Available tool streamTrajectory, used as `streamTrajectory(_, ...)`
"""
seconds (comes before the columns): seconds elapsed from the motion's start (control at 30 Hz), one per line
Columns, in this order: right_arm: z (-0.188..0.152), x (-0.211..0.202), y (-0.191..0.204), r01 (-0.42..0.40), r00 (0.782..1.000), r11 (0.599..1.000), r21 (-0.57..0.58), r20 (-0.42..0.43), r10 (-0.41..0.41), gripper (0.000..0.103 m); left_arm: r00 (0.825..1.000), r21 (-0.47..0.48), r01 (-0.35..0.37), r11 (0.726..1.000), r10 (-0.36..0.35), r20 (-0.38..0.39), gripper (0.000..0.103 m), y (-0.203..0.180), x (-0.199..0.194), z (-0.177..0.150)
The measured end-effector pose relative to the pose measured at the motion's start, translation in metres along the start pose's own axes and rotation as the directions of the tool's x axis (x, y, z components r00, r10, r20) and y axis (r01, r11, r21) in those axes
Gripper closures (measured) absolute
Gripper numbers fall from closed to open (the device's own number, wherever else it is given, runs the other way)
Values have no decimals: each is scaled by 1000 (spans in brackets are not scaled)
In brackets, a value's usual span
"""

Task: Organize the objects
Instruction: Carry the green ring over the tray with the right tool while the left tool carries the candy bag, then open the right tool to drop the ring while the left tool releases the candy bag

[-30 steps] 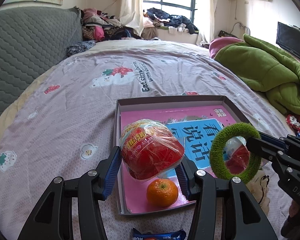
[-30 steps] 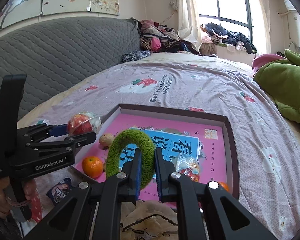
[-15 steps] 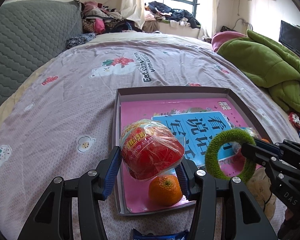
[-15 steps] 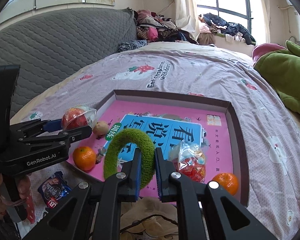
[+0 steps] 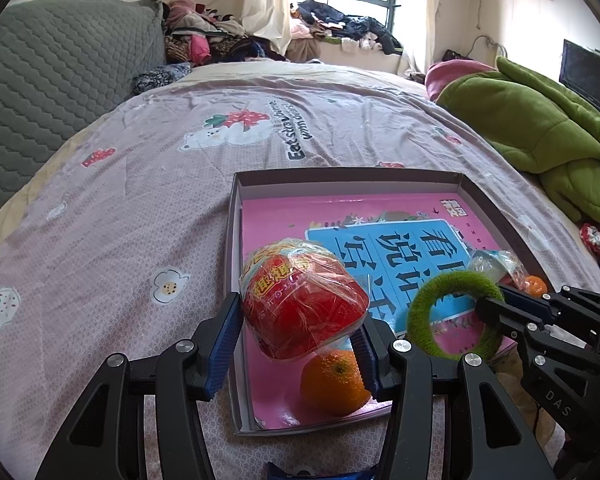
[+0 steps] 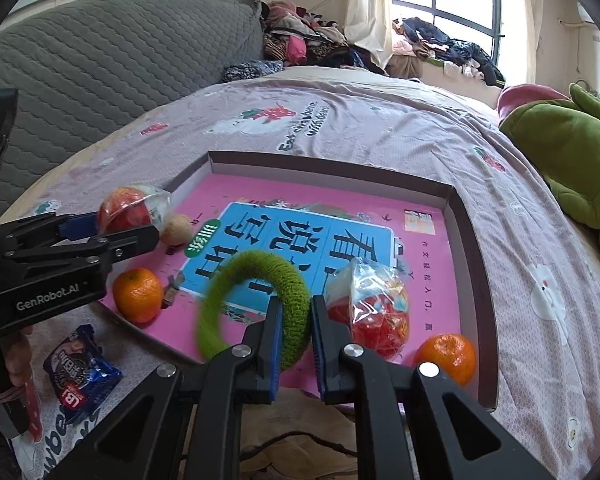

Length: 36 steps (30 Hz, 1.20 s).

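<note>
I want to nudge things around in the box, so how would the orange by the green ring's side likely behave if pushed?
The orange is round with little flat footing, so it would probably roll rather than slide. The pink book cover beneath looks smooth, offering little to stop it. The box wall close beside it should catch it.

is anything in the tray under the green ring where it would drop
Nothing visible. The green ring, pinched in the right gripper, hangs over bare book cover in the tray; the snack bag lies just right of it.
</note>
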State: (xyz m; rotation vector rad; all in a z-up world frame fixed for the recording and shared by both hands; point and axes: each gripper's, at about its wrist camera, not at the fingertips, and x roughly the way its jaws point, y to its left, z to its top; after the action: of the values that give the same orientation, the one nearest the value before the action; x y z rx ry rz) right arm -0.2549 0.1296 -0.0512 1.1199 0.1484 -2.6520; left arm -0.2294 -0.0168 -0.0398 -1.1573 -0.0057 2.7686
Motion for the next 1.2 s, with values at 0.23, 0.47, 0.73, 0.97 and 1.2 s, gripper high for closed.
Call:
streamTrajectory(0.23,0,4,-1,15,1000,1000,5,-23,-15,89,1000,3,-3,1000,3,-2,49,1,3,2)
streamTrajectory(0.47,2,1,-1,40,999,999,-3,-22,-40,88,1000,6,-3,1000,3,-1,49,1,7,2)
streamTrajectory(0.73,6,-10,1,26,1000,1000,-9,15,-26,66,1000,15,-2,1000,3,-16,49,-1,15,0)
streamTrajectory(0.97,11,-18,1,22,999,1000,-5,40,-21,66,999,7,0,1000,1,-40,49,1,23,-2)
streamTrajectory(1.2,12,-20,-1,17,999,1000,3,44,-17,66,999,18,-1,1000,2,-48,49,0,25,-4)
